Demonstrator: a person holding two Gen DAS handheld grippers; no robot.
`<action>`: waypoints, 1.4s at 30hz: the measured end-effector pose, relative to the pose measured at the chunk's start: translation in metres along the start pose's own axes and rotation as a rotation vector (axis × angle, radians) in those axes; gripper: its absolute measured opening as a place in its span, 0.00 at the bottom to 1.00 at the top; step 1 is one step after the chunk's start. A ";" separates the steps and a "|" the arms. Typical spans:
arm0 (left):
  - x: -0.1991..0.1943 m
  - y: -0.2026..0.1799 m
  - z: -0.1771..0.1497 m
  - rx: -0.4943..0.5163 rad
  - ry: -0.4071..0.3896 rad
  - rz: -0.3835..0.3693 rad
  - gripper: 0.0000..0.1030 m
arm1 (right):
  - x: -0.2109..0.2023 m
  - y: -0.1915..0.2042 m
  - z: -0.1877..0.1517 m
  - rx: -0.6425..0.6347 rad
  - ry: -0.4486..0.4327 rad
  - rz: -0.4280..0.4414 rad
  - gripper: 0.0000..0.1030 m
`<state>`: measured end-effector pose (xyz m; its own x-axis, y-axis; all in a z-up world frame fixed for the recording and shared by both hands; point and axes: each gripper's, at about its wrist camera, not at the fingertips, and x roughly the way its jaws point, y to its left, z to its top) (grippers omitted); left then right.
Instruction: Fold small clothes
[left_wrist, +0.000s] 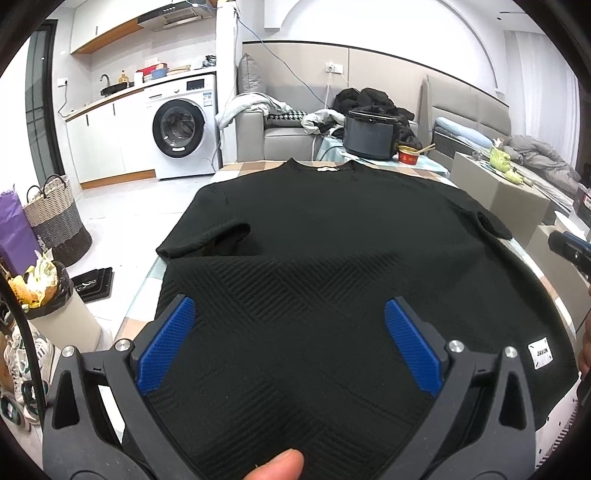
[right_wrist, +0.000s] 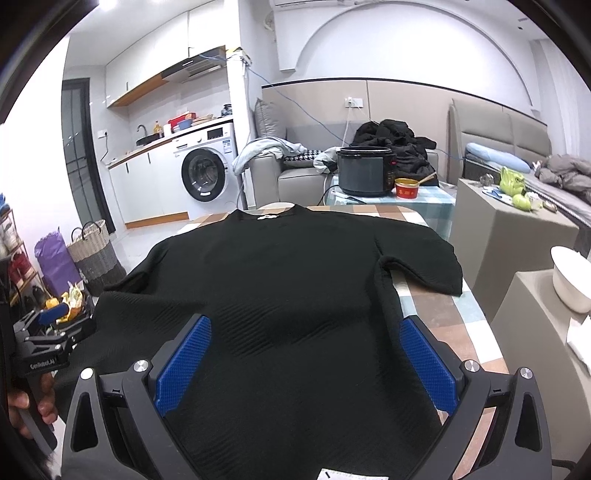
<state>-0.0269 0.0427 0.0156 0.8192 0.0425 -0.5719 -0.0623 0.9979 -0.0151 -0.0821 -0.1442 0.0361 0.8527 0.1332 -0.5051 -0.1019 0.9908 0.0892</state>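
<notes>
A black short-sleeved shirt (left_wrist: 325, 236) lies spread flat on the checked table, collar at the far end, hem nearest me. It also shows in the right wrist view (right_wrist: 280, 280). My left gripper (left_wrist: 290, 314) is open, its blue pads (left_wrist: 168, 343) wide apart above the hem's left part, holding nothing. My right gripper (right_wrist: 304, 332) is open and empty above the hem's right part. The left sleeve (left_wrist: 207, 236) is partly folded in; the right sleeve (right_wrist: 424, 266) lies out on the table. The left gripper also shows at the left edge of the right wrist view (right_wrist: 48, 332).
The checked table (right_wrist: 439, 317) carries the shirt. Beyond it stand a dark cooker (right_wrist: 364, 170), a red bowl (right_wrist: 406, 188) and a sofa with clothes. A washing machine (left_wrist: 183, 129), a laundry basket (left_wrist: 55, 218) and a full bin (left_wrist: 44, 288) stand left. Beige boxes (right_wrist: 509, 236) stand right.
</notes>
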 end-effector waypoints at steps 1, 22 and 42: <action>0.002 -0.002 0.002 0.003 0.003 -0.002 0.99 | 0.001 -0.001 0.001 0.004 0.001 0.000 1.00; 0.073 -0.017 0.054 0.018 0.072 -0.008 0.99 | 0.048 -0.025 0.041 -0.017 0.117 -0.063 1.00; 0.149 -0.004 0.073 -0.025 0.137 -0.026 0.93 | 0.167 -0.201 0.046 0.585 0.364 -0.089 0.72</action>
<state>0.1370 0.0486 -0.0098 0.7350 0.0082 -0.6780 -0.0575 0.9971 -0.0503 0.1042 -0.3224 -0.0271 0.6083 0.1529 -0.7788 0.3410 0.8358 0.4304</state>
